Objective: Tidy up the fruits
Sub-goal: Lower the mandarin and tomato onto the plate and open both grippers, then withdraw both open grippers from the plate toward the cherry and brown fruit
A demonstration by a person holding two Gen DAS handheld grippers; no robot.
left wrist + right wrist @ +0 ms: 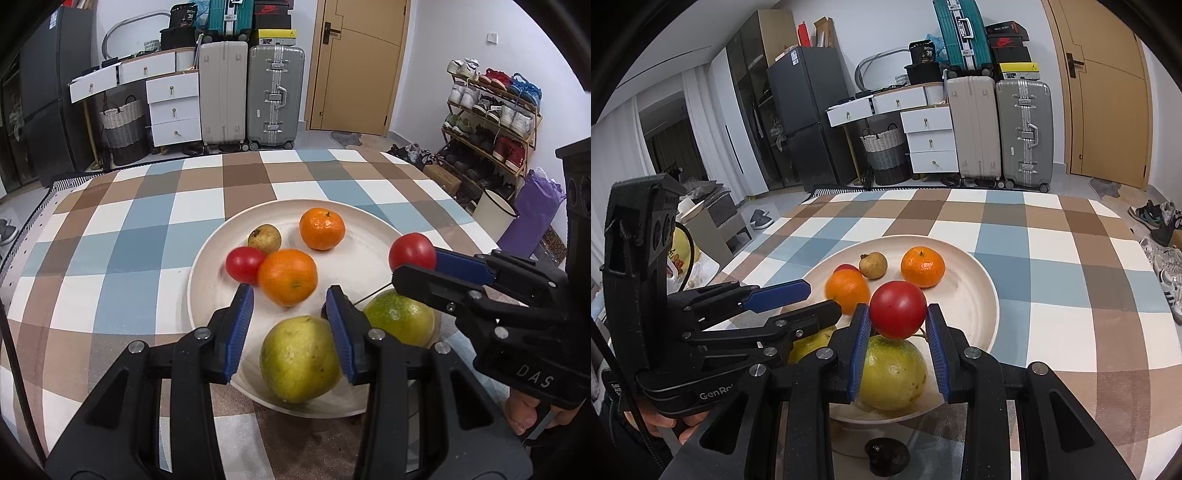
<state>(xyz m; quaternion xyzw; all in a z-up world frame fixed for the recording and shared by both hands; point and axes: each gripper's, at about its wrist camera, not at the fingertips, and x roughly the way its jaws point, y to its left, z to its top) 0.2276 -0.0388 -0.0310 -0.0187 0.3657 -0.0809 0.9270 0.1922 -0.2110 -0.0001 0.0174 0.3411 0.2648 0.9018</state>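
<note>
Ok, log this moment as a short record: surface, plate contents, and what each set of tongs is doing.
surface: checked tablecloth
container: white plate
on plate: two oranges, red tomato, small brownish fruit, two large yellow-green fruits
right tongs: shut on a second tomato, held above the plate
left tongs: open, empty, over the plate's near side

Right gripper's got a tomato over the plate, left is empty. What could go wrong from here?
1. The right gripper pinches the red tomato only at its fingertips; the smooth, round fruit could slip out or bruise.
2. Released here, it would land on the green-yellow fruit directly beneath and might roll off the plate.
3. The left gripper hangs open close by over the same plate; the two could collide.
</note>
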